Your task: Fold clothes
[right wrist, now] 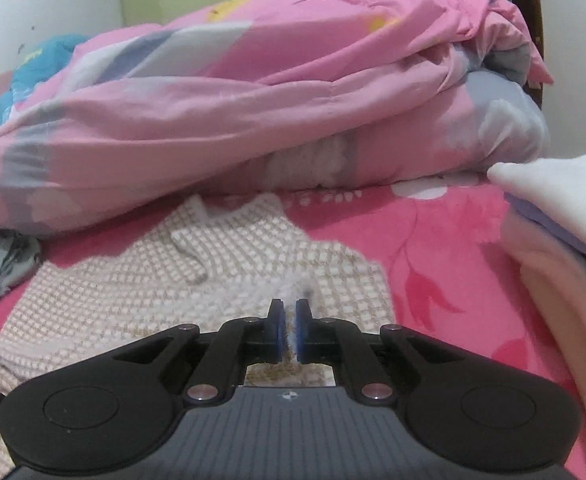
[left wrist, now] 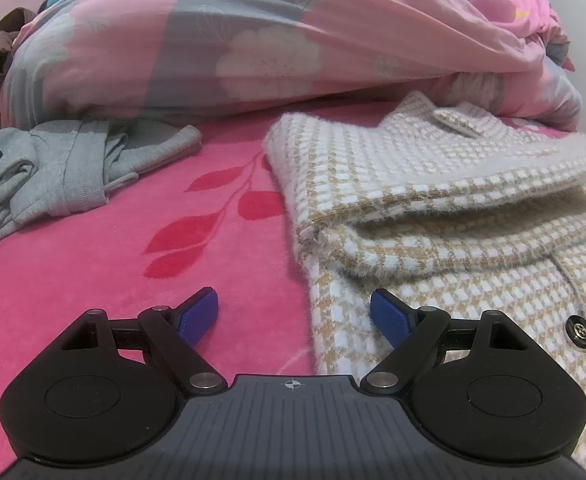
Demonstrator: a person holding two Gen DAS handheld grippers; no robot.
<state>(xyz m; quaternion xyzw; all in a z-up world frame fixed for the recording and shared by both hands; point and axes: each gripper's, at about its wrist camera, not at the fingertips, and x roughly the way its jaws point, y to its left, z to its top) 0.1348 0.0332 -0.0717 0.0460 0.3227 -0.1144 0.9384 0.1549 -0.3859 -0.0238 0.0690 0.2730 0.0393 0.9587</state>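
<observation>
Checked coat (right wrist: 221, 264) between right tongs (right wrist: 289, 330)

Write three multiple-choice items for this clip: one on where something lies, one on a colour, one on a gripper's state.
1. Seen from the left wrist, where does the grey garment lie relative to the checked coat?
A. on top of it
B. to its left, apart from it
C. under it

2. What colour are the pads of the left gripper?
A. blue
B. red
C. white

3. How does the right gripper stand?
A. wide open over bare sheet
B. shut on the coat's fuzzy fabric
C. out of view

Answers: 1 B, bare pink bed sheet separates them. 2 A, both pads show blue. 3 B, the jaws nearly meet with pale fuzz between them.
</observation>
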